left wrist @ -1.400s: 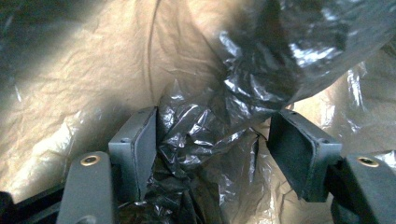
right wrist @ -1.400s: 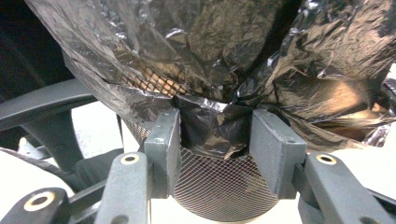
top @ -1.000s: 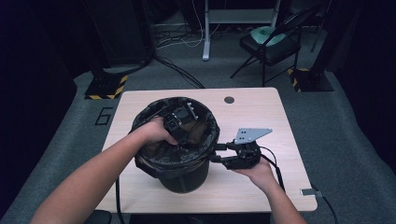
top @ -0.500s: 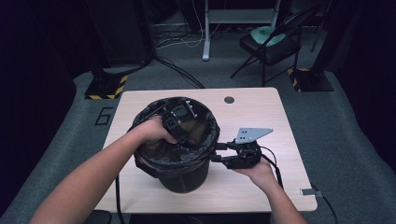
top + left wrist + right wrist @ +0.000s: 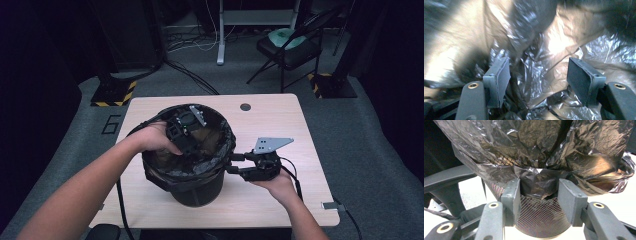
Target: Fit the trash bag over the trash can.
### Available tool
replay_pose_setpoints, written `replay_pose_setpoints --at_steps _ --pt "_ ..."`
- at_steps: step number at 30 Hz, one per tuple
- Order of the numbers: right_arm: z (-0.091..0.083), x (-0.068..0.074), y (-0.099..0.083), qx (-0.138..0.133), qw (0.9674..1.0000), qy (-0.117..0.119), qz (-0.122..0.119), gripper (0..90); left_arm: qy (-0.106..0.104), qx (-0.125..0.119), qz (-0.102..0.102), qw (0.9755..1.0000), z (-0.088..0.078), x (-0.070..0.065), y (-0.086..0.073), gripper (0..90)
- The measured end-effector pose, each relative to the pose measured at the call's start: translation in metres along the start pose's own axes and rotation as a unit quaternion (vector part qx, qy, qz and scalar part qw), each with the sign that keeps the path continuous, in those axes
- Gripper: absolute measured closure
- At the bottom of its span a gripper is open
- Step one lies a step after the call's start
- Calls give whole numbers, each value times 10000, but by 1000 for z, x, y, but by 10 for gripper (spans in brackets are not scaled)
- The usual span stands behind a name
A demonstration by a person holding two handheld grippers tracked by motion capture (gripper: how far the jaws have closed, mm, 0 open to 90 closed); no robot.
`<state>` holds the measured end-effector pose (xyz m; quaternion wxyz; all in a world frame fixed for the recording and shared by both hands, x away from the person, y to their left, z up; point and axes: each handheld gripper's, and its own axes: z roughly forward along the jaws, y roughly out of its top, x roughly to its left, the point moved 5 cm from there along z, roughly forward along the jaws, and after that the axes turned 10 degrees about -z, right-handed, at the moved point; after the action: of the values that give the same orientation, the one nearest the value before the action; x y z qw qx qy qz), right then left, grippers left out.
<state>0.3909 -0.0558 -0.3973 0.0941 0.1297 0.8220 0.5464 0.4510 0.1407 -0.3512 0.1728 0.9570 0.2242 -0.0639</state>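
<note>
A black mesh bin (image 5: 200,192) lined with a black plastic bag (image 5: 220,145) stands on the wooden table (image 5: 280,120). My left gripper (image 5: 186,137) reaches down into the bin's mouth. In the left gripper view its jaws (image 5: 540,80) stand open over the crumpled bag (image 5: 536,50), and the pads press on nothing. My right gripper (image 5: 233,163) is level at the bin's right side and points at the rim. There its jaws (image 5: 541,198) are open, with a hanging flap of the bag (image 5: 537,183) between them against the mesh wall (image 5: 541,220).
A round cable hole (image 5: 245,106) sits in the table behind the bin. A piece of tape (image 5: 330,205) lies at the table's near right edge. On the floor beyond are a folding chair (image 5: 287,47), cables and a striped stand base (image 5: 112,92).
My left gripper has lifted a little inside the bin's mouth. The right gripper has kept its place at the bin's side.
</note>
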Motion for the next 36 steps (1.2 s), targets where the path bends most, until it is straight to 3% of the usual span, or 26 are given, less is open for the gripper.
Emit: replay_pose_setpoints --at_steps 4,12,14,31,36 --pt "0 1 1 -13 10000 0 -10 517 69 268 72 9996 10 -1 -1 355" --pt "-1 0 0 -19 10000 -1 11 517 174 516 -15 9985 26 4 2 359" --pt "-2 0 0 -34 10000 -12 21 516 163 630 53 9979 29 5 1 360" --pt "-2 0 0 -44 10000 -12 17 514 185 937 -182 9953 47 10 0 355" --pt "-2 0 0 -49 10000 -14 9 513 240 457 -75 9986 25 5 7 351"
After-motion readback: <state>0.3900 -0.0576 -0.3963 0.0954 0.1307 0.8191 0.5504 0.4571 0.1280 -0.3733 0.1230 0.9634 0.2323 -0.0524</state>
